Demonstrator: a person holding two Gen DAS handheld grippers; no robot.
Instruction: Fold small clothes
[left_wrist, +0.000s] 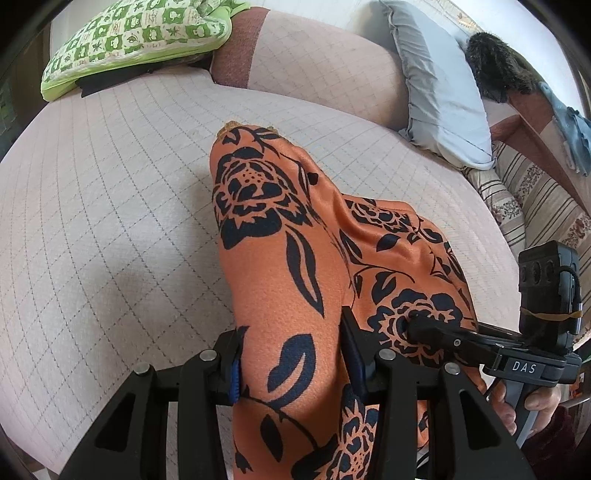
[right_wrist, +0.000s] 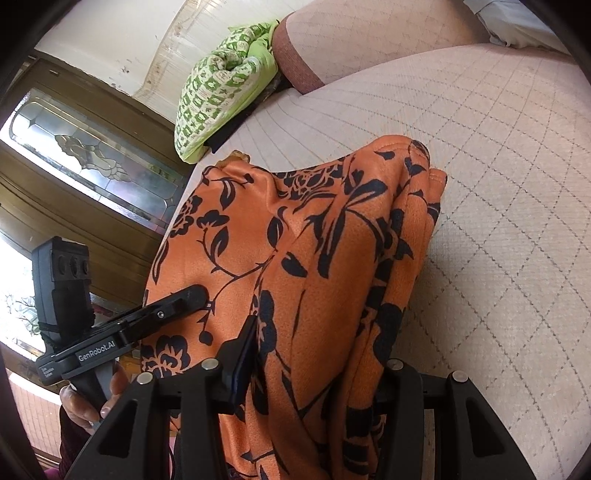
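So both grippers are clamped on the same orange floral garment (left_wrist: 280, 280), which drapes over the quilted beige sofa seat (left_wrist: 110, 221) in the middle of both frames. The left gripper (left_wrist: 291, 365) has a thick fold pinched between its pads at the bottom of its view. The right gripper (right_wrist: 314, 365) grips a bunched fold at the bottom of its own view, though its right finger is buried under cloth. Each tool shows up in the other's shot, lower corner, hand on the handle. A green patterned cushion (left_wrist: 140, 40) sits upper left, a grey pillow (left_wrist: 439, 88) upper right.
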